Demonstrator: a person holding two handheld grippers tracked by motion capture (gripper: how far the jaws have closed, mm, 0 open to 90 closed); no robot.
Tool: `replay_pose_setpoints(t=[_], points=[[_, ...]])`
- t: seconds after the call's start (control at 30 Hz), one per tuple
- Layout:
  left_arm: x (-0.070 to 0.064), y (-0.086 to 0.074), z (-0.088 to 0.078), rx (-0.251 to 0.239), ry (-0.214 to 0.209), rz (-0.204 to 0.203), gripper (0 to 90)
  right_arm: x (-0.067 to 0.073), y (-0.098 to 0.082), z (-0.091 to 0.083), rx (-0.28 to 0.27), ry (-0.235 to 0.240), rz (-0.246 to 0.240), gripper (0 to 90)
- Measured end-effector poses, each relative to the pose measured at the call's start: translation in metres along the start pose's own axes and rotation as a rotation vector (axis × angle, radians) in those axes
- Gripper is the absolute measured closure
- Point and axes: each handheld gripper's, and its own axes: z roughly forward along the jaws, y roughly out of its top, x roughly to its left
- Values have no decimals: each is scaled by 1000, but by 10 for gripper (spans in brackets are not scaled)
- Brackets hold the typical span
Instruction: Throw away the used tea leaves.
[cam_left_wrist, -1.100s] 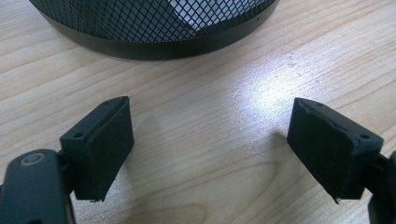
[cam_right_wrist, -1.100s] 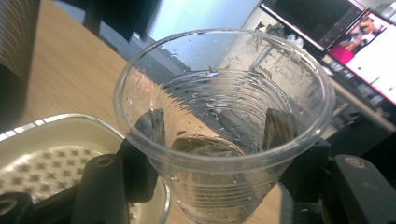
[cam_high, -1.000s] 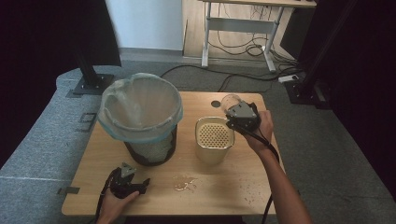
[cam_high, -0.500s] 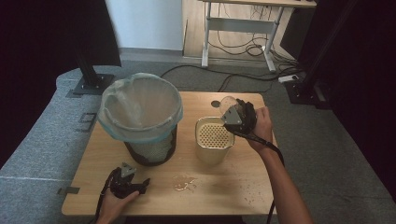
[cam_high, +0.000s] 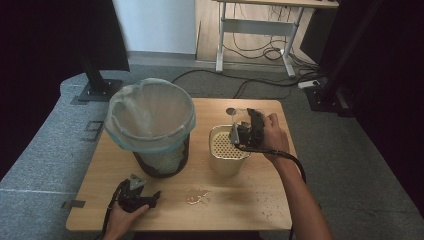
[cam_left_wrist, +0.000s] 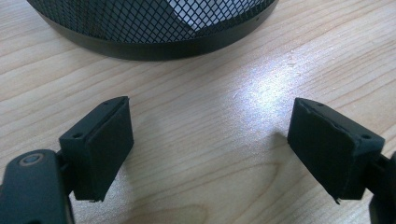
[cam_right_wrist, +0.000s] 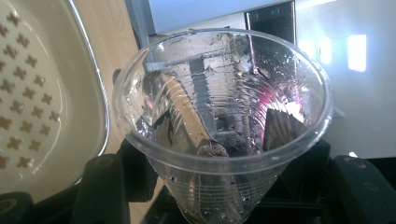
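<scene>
High view: right gripper (cam_high: 246, 131) holds a clear plastic cup (cam_high: 241, 118) tipped over the cream strainer container (cam_high: 227, 150), which sits on the wooden table (cam_high: 250, 200) just beside the lined mesh bin (cam_high: 152, 125). Left gripper (cam_high: 136, 195) rests near the front edge – idle. A small spill (cam_high: 197, 197) lies between them.

Left gripper view: jaws wide apart, nothing between them, bare wood and the bin's base (cam_left_wrist: 154, 32) ahead.

Right gripper view: jaws clamped on the cup (cam_right_wrist: 224, 116), droplets on its wall, strainer (cam_right_wrist: 42, 98) at the left.

Step looks like pouring or draining the cup into the strainer – next probably needs more tilt, with the rim kept over the holes.
</scene>
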Motion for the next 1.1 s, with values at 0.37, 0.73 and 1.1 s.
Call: replay_pose_setpoints(t=[0.37, 0.73, 1.1], points=[[0, 0, 0, 0, 0, 0, 137, 15, 8, 3, 22, -69, -223, 400], [0, 0, 0, 0, -1, 1, 137, 21, 15, 2, 2, -147, -442, 406], [0, 0, 0, 0, -1, 2, 137, 31, 19, 3, 13, -202, -670, 411]])
